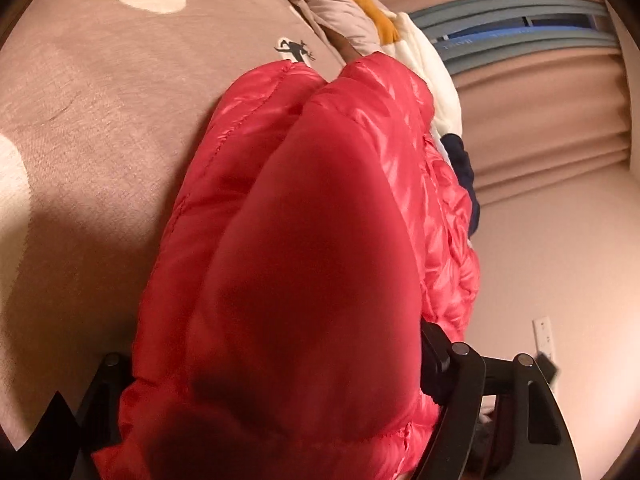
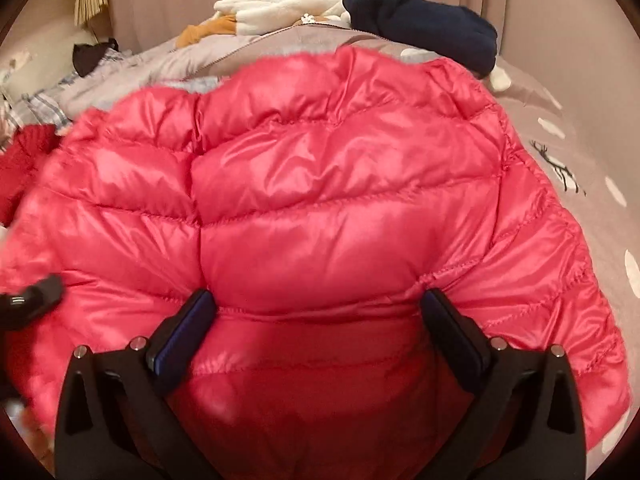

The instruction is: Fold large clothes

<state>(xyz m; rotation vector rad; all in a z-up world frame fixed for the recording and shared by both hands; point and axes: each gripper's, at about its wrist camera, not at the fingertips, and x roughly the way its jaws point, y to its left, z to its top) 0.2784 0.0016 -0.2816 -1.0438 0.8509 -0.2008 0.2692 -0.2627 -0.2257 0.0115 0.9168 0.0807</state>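
Observation:
A shiny red quilted down jacket [image 2: 340,184] lies on a brown bedcover [image 2: 580,168] with white dots and a deer print. My right gripper [image 2: 316,308] has its jaws spread wide, with a thick puffy fold of the jacket bulging between the two fingers [image 2: 188,320]. In the left wrist view the jacket [image 1: 304,240] billows up over the camera and fills the space between my left gripper [image 1: 276,364] fingers; the right finger [image 1: 436,356] shows, the left one is mostly hidden. The left gripper's tip also shows at the left edge of the right view [image 2: 36,292].
A pile of other clothes lies at the far end of the bed: a white fleece [image 2: 280,4], a navy garment [image 2: 424,28], an orange item [image 2: 204,30], a grey jacket [image 2: 168,60], a plaid shirt [image 2: 36,104]. Beige curtains [image 1: 540,128] hang behind.

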